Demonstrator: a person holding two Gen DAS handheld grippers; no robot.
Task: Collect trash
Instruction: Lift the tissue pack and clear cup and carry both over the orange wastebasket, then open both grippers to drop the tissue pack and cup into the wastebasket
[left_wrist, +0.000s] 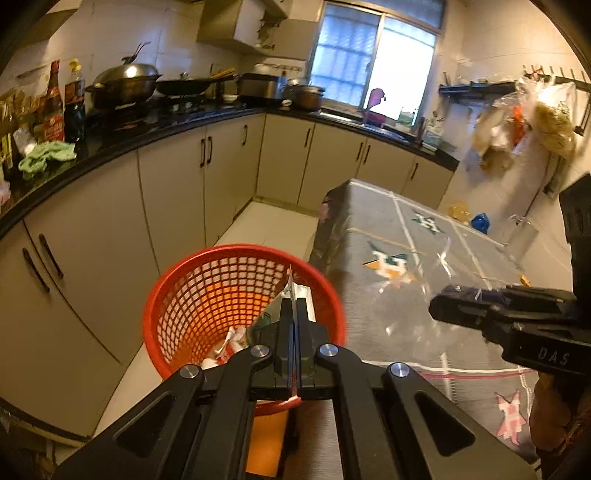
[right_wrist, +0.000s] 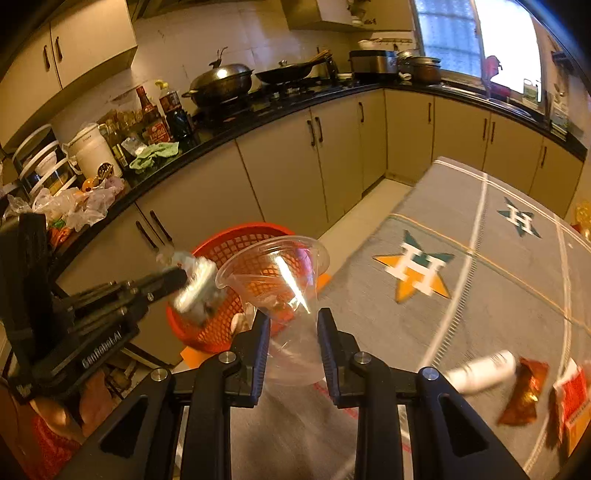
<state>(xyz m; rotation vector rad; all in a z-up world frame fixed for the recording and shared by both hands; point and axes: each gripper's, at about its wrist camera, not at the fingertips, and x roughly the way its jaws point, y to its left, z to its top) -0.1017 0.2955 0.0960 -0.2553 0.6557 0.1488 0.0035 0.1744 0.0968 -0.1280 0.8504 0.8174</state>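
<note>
Two grippers carrying trash toward a red basket (left_wrist: 184, 295).
The left gripper (left_wrist: 293, 306), clamped on a silvery wrapper (left_wrist: 271, 314), hangs over the basket; the right gripper (right_wrist: 291, 325) pinches a clear plastic cup (right_wrist: 273, 266) beside it.

The red basket (left_wrist: 207, 295) is only partly seen in both views: the left gripper (left_wrist: 293, 314) covers its near rim in the left wrist view, and the clear plastic cup (right_wrist: 280, 288) and a silvery wrapper (right_wrist: 195, 288) cover much of it in the right wrist view. What lies at the basket's bottom is too hidden to name. The wrapper is blurred, so its print cannot be read. On the patterned cloth (right_wrist: 480, 314), a white bottle (right_wrist: 484, 373) is smeared, and the red packet (right_wrist: 572, 398) runs off the right edge. The hanging bags (left_wrist: 524, 122) on the wall are blurred.
</note>
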